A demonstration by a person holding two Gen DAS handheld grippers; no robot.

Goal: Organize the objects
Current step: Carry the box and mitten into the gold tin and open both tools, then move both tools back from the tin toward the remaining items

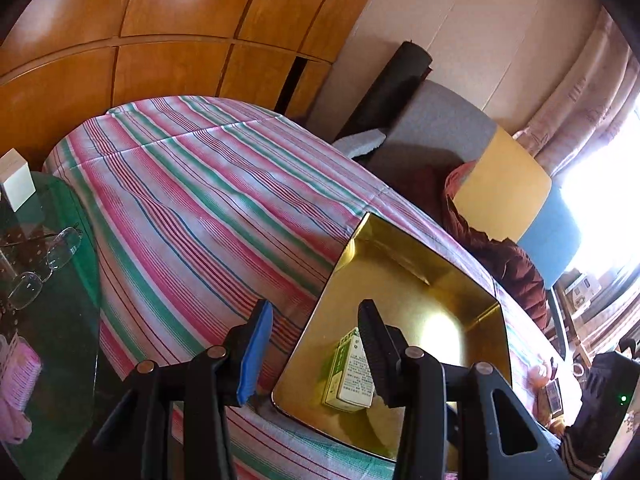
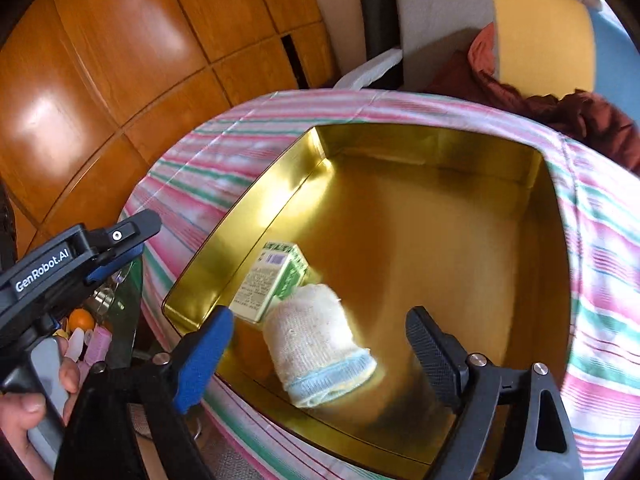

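Observation:
A gold metal tin (image 1: 460, 280) (image 2: 460, 248) sits on the striped bedspread (image 1: 192, 200). A green and white medicine box (image 1: 348, 376) (image 2: 276, 276) lies in its near left corner. In the right wrist view a rolled white cloth with a blue rim (image 2: 316, 340) lies in the tin next to the box, blurred. My right gripper (image 2: 320, 340) is open over the tin with the roll between its fingers, not gripped. My left gripper (image 1: 316, 332) is open and empty at the tin's left rim. It also shows in the right wrist view (image 2: 100, 252).
A glass side table (image 1: 48, 280) at left carries eyeglasses (image 1: 44, 264), a white box (image 1: 16, 184) and a pink brush (image 1: 18, 380). Small pink and orange items (image 2: 88, 332) lie on it. Wooden wardrobe doors (image 1: 160, 40) stand behind the bed. A chair with clothes (image 1: 480, 184) stands at right.

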